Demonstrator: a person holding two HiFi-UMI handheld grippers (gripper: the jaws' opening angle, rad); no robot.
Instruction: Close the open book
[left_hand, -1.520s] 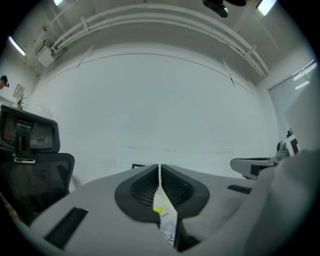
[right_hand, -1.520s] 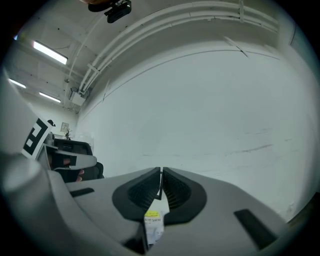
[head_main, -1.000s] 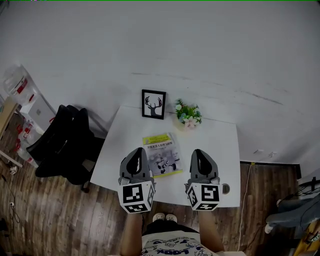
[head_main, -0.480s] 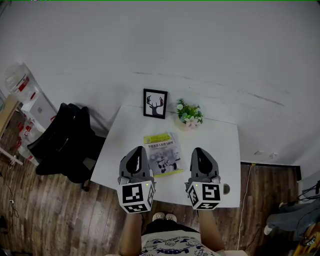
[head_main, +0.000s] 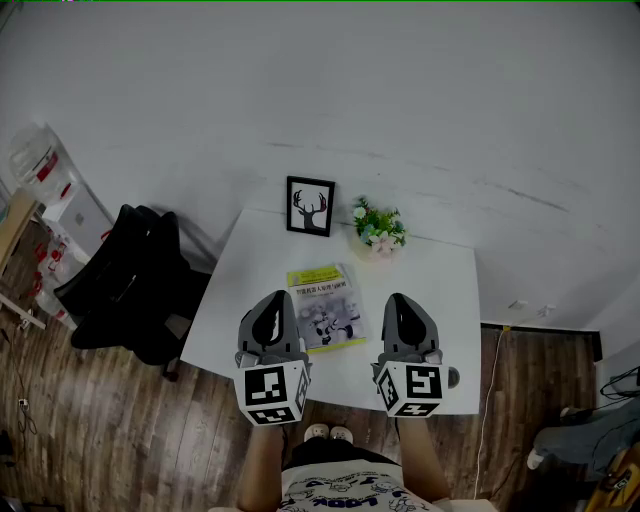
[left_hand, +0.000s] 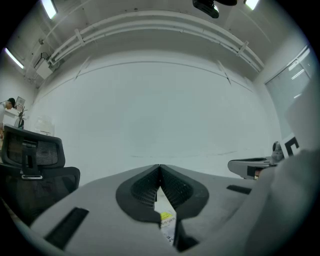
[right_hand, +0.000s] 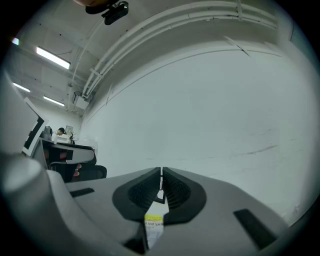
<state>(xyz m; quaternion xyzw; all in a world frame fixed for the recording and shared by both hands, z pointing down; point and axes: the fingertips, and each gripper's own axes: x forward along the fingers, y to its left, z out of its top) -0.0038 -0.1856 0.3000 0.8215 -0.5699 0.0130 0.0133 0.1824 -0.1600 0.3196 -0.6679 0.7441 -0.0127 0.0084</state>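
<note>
Thin rectangular book (head_main: 324, 308), glossy cover up with a yellow band along its far edge, flat and closed on the smooth white bench (head_main: 440, 290), between the two grippers. Behind it, an upright black-framed deer picture (head_main: 310, 207) and a small leafy flower pot (head_main: 378, 229), both near the wall. Left gripper (head_main: 280, 298), grey moulded plastic with ribbed black pads, held level over the near edge, jaws pressed together on nothing. Right gripper (head_main: 393, 299) likewise level, jaws drawn to a hairline slit, empty. Black office chair (head_main: 135, 285) left of the bench.

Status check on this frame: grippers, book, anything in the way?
Left gripper shut, empty; right gripper shut, empty. Book flat on table between them, cover up, looks closed. Nothing on it.
</note>
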